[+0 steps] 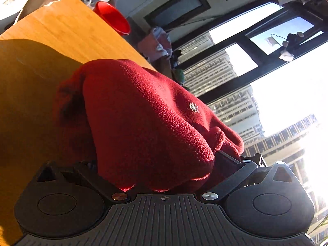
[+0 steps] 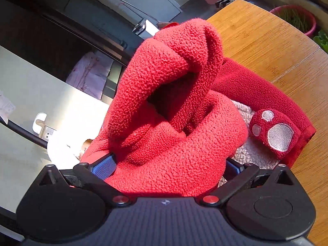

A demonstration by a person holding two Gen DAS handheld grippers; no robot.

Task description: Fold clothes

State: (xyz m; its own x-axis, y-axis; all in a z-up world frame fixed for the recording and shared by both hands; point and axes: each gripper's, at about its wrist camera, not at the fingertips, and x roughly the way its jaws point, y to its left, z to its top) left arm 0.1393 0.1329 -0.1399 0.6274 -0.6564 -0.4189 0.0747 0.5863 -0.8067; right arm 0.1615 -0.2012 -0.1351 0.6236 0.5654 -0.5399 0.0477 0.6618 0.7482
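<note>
Fleece garment (image 2: 170, 135) bears no readable writing.

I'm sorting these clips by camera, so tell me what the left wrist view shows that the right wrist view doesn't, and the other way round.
Only the left wrist view shows a red cup at the table's far edge, windows with high-rise buildings outside, and a small silver emblem on the fleece.

Only the right wrist view shows a mushroom-shaped patch with pale spots, cream fuzzy lining, and a pink pot of greenery beyond the table.

Both show the red fleece garment bunched between the jaws of each gripper, over the wooden table.
</note>
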